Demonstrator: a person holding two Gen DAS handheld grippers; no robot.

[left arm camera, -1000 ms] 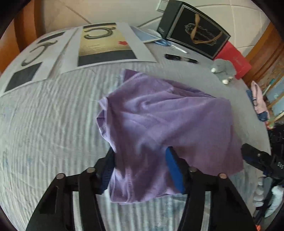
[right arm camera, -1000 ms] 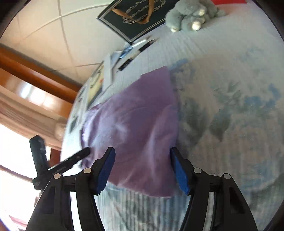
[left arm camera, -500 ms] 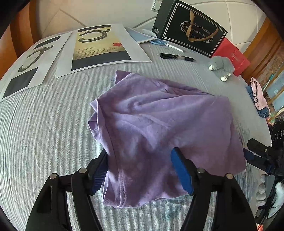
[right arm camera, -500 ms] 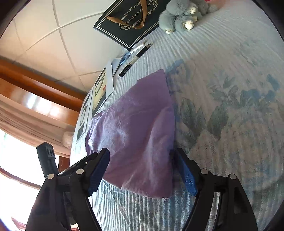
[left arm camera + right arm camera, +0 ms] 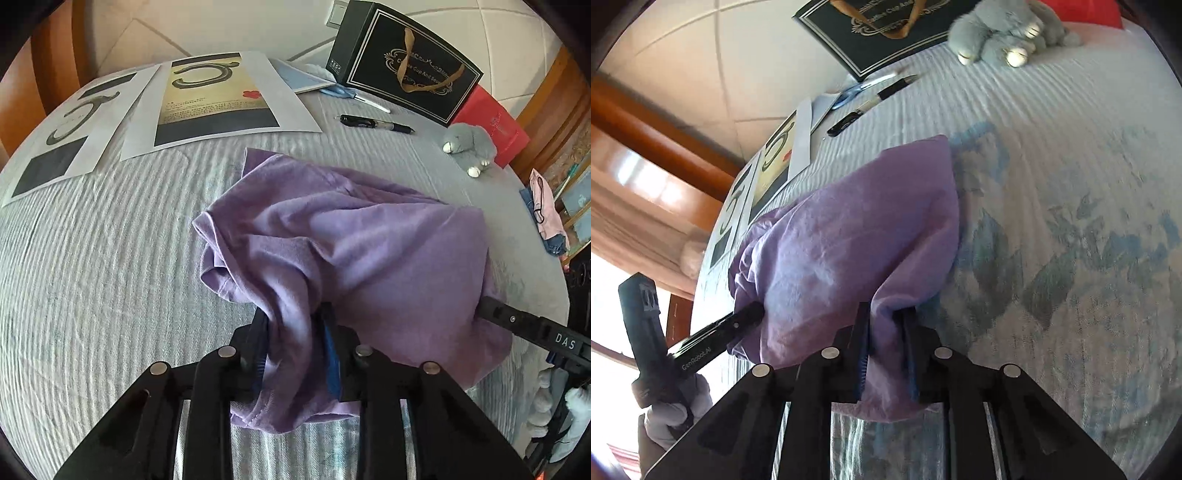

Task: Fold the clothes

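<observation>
A purple T-shirt (image 5: 351, 254) lies bunched on the pale striped tablecloth (image 5: 92, 258). In the left wrist view my left gripper (image 5: 295, 347) is closing, its blue pads pinching a gathered fold at the shirt's near left edge. In the right wrist view my right gripper (image 5: 886, 343) is closing too, its pads pressing a fold at the near right edge of the purple T-shirt (image 5: 849, 240). The right gripper's finger (image 5: 517, 321) pokes into the cloth at the right of the left view. A gloved hand holds the left gripper's body (image 5: 646, 332) at the lower left of the right view.
Two printed sheets (image 5: 207, 103) lie at the far left. Behind the shirt are a black pen (image 5: 373, 123), scissors (image 5: 343, 92), a black gift bag (image 5: 406, 62), a red box (image 5: 491, 125) and a grey plush toy (image 5: 469, 146). Tablecloth with a leaf print (image 5: 1071, 240) spreads to the right.
Both grippers' jaws have closed from wide apart onto the near edge of the shirt, gathering the cloth into folds. The shirt's near edge has bunched up and lifted slightly.
</observation>
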